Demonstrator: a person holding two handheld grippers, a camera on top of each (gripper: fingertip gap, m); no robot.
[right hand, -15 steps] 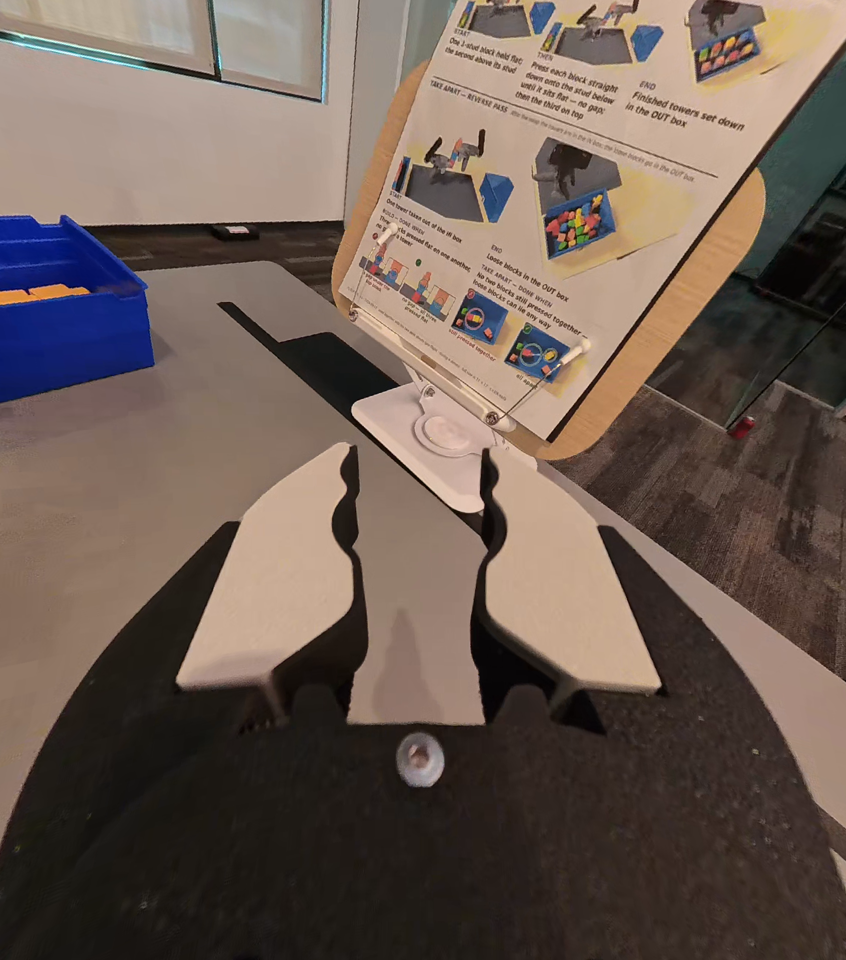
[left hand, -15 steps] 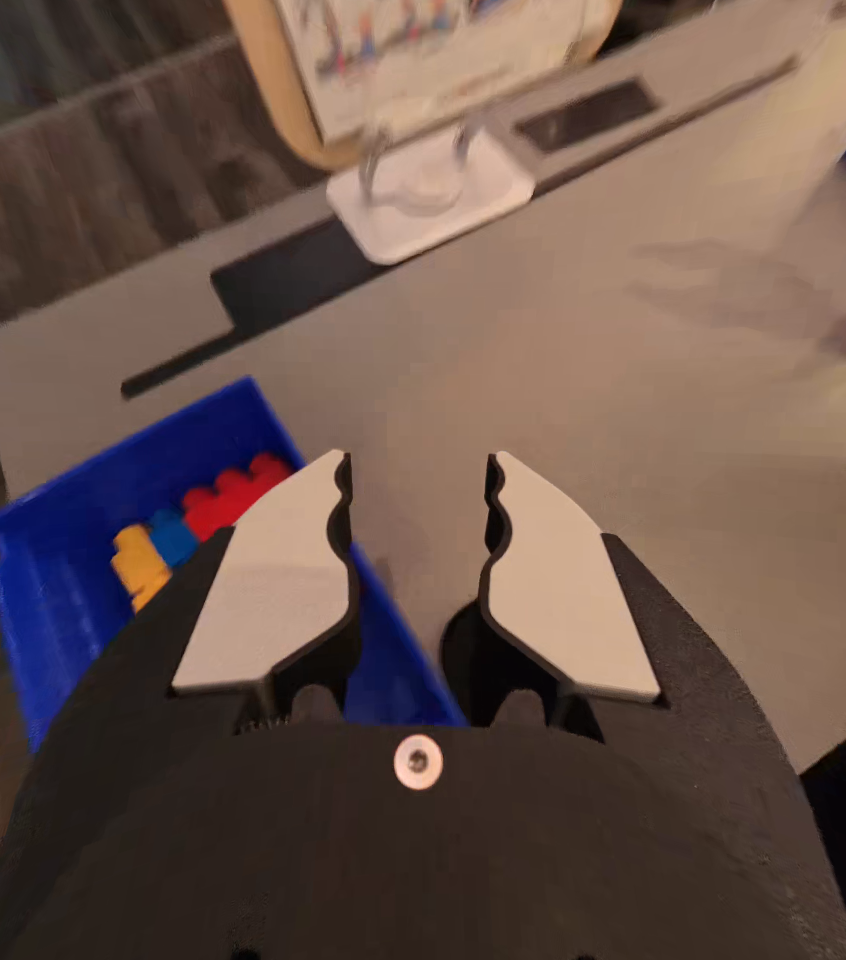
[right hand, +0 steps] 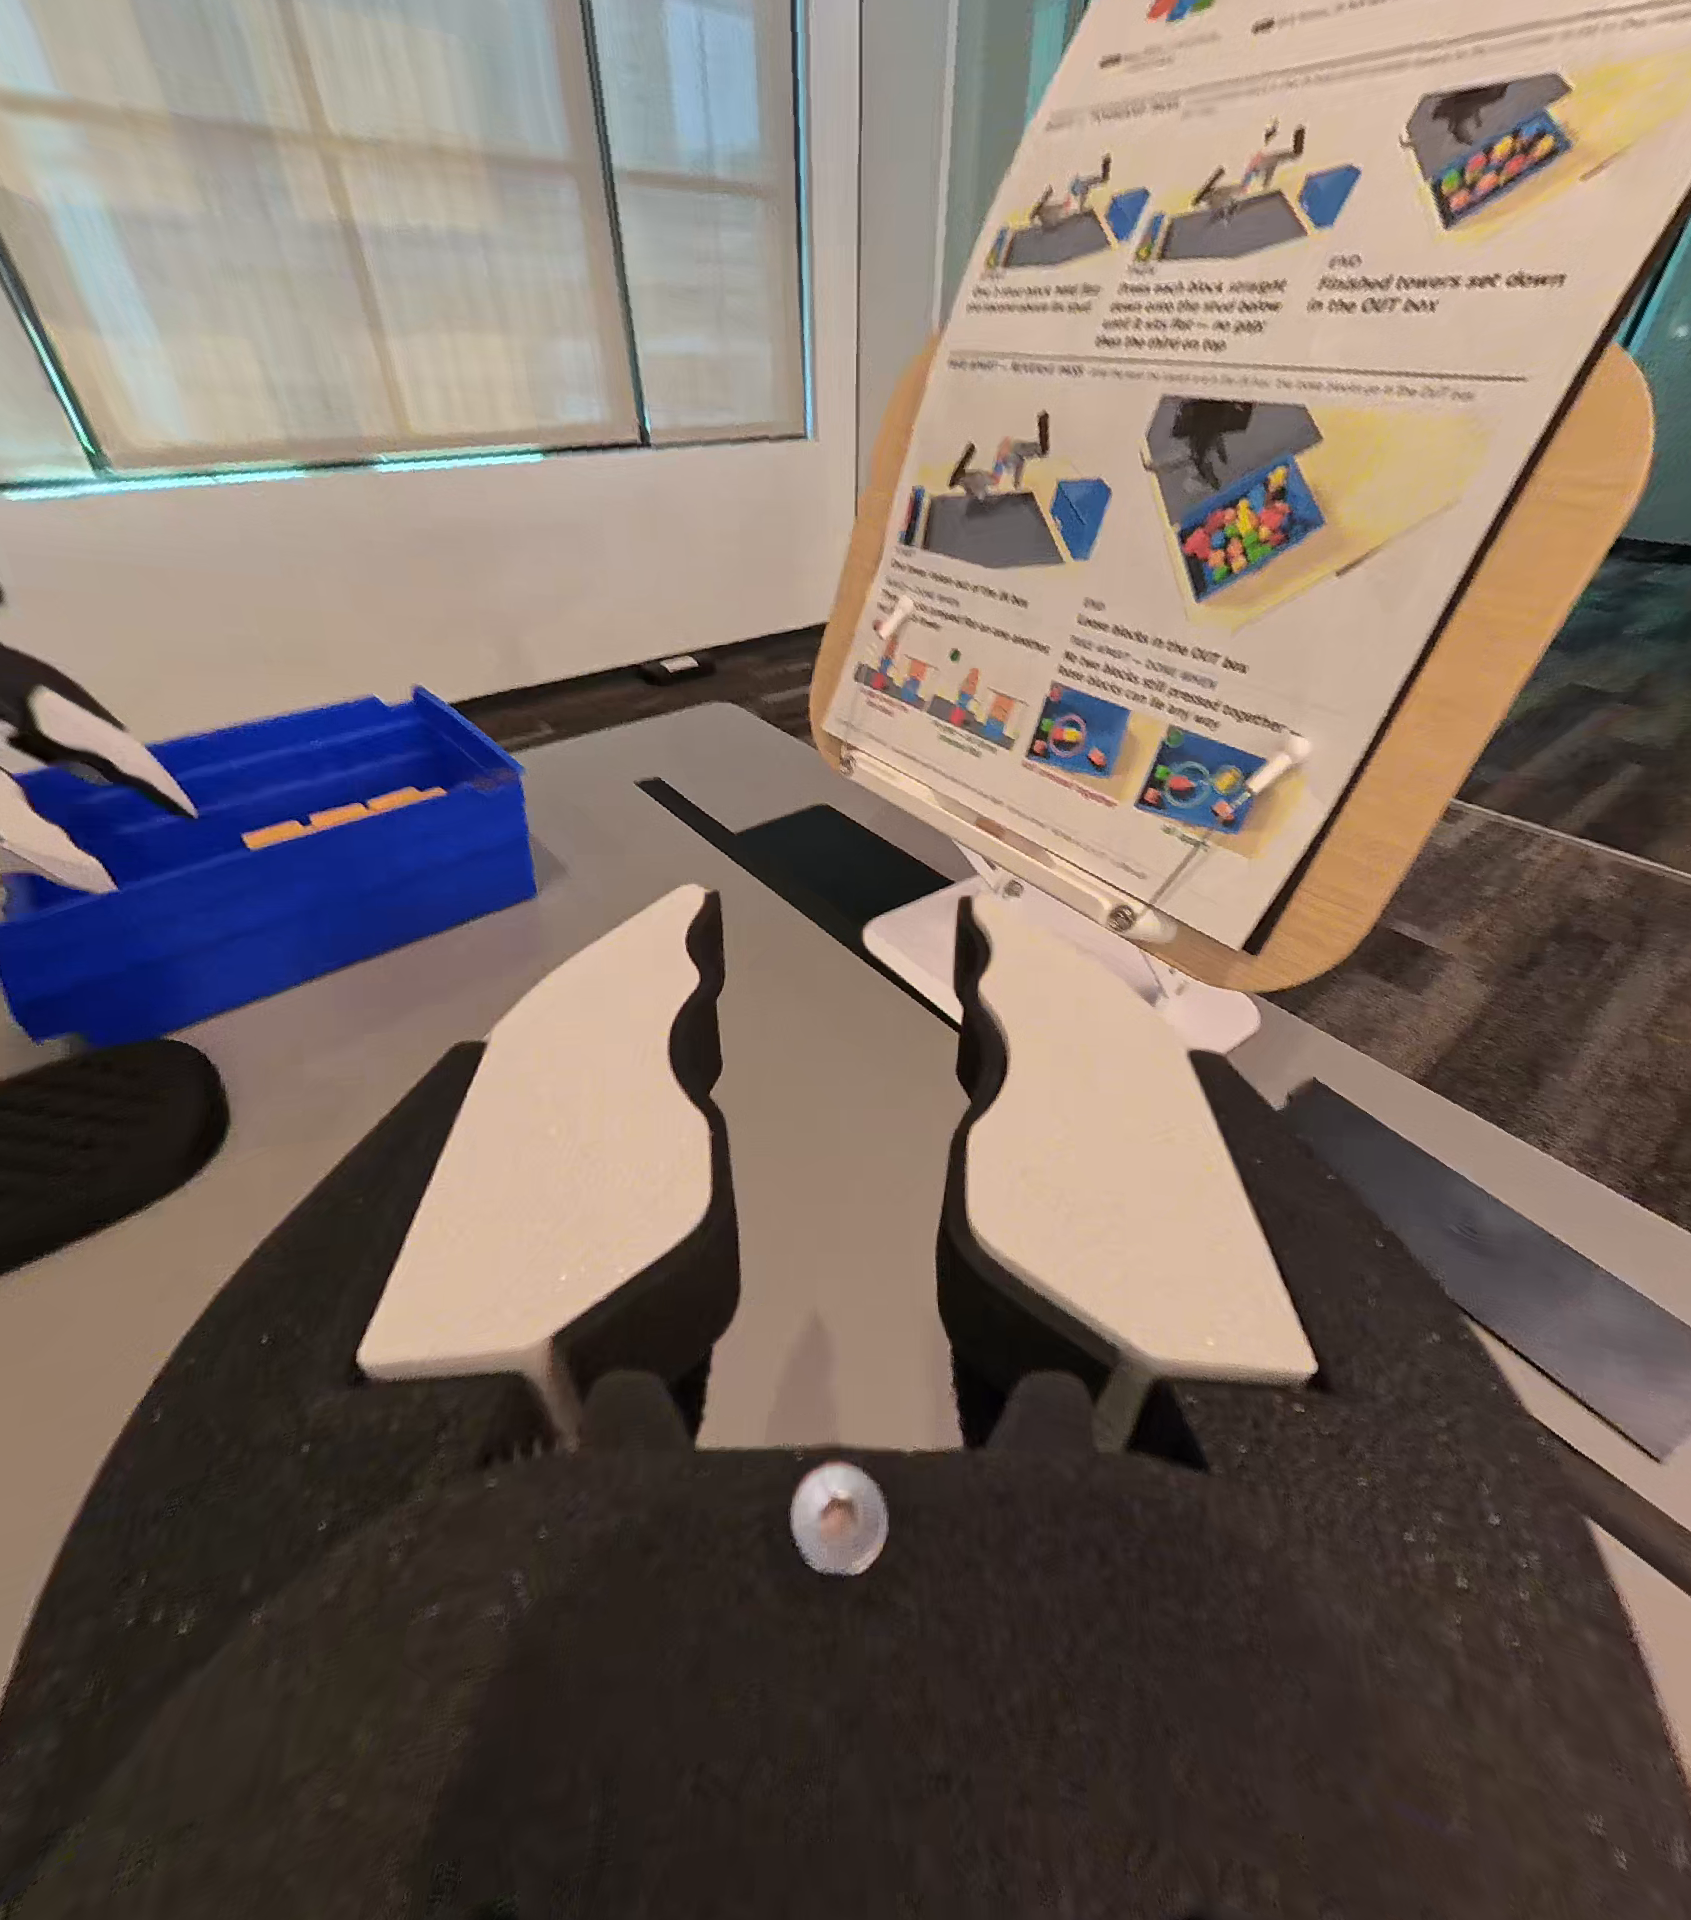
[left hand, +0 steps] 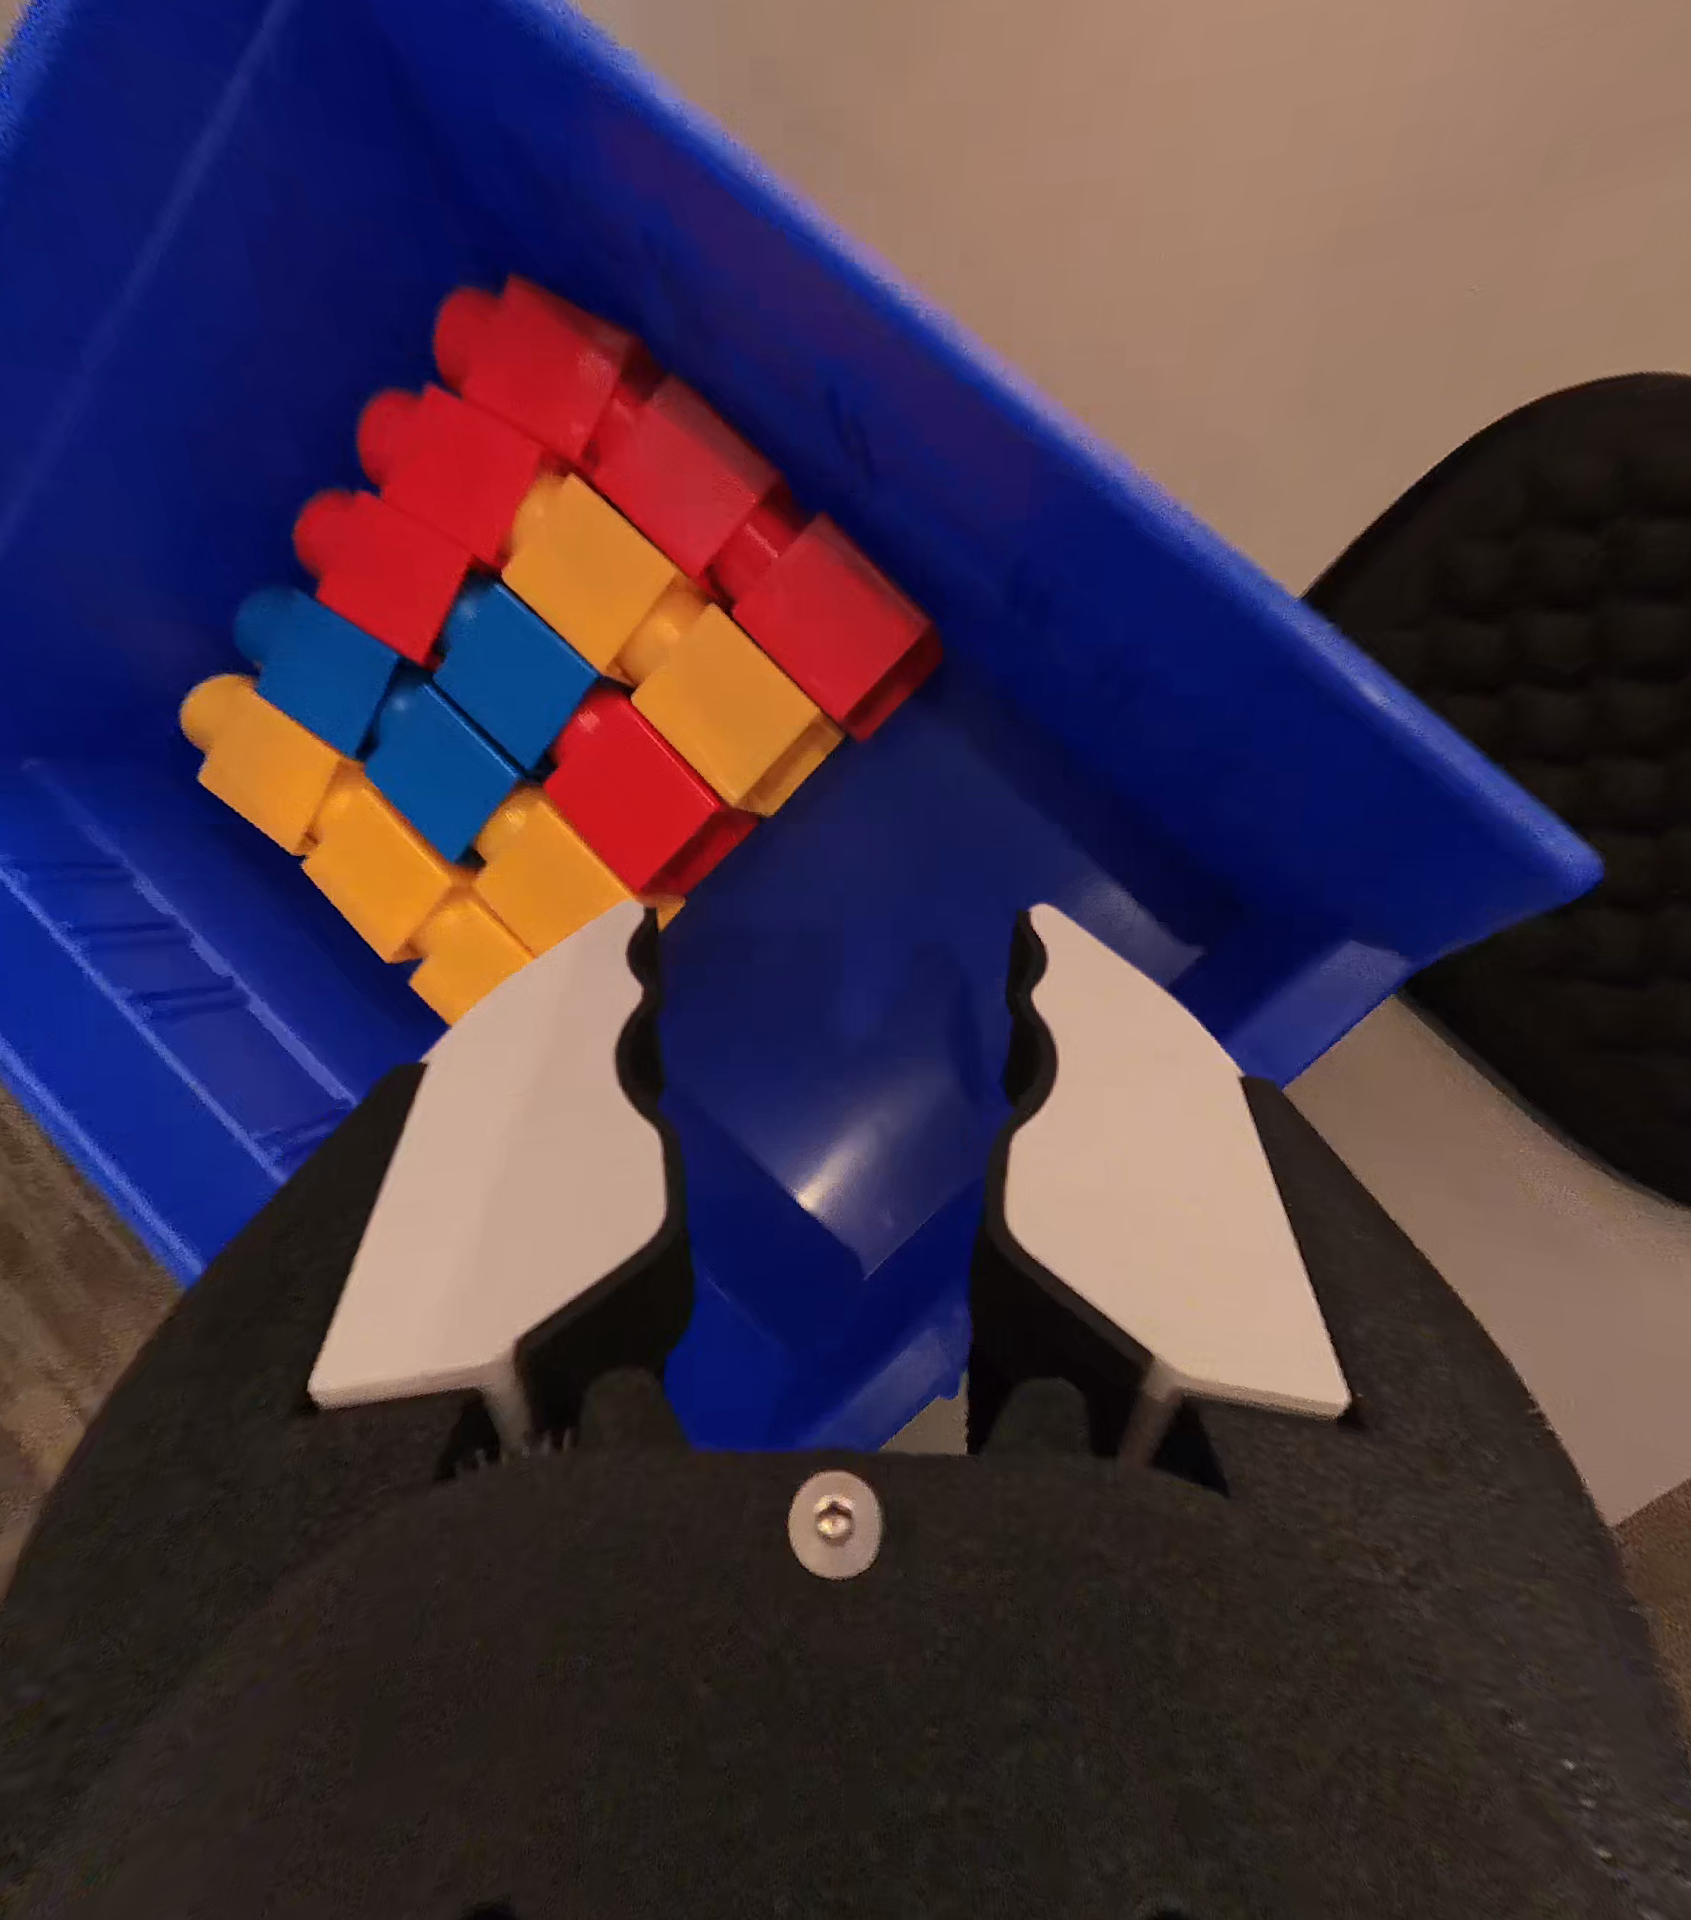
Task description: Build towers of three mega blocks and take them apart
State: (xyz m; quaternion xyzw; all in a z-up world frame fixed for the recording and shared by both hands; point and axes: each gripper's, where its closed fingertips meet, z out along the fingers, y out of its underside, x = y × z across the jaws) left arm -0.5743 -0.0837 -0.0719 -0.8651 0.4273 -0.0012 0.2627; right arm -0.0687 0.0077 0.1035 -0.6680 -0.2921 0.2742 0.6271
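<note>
Both claws, left claw (left hand: 833, 925) and right claw (right hand: 836, 914), gaped empty; I hovered over the blue bin (left hand: 1236, 665); next, pinch one tower (left hand: 675, 499).

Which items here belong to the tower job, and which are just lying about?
Job: mega blocks, blue bin, left gripper, right gripper, both open.
Bystanders: instruction board, black mat, grey table.

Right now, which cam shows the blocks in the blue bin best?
Left wrist view. It looks down into the blue bin, so the red, yellow and blue blocks show packed side by side. The right wrist view sees the bin side-on and far off: only a strip of yellow tops clears the rim.
</note>
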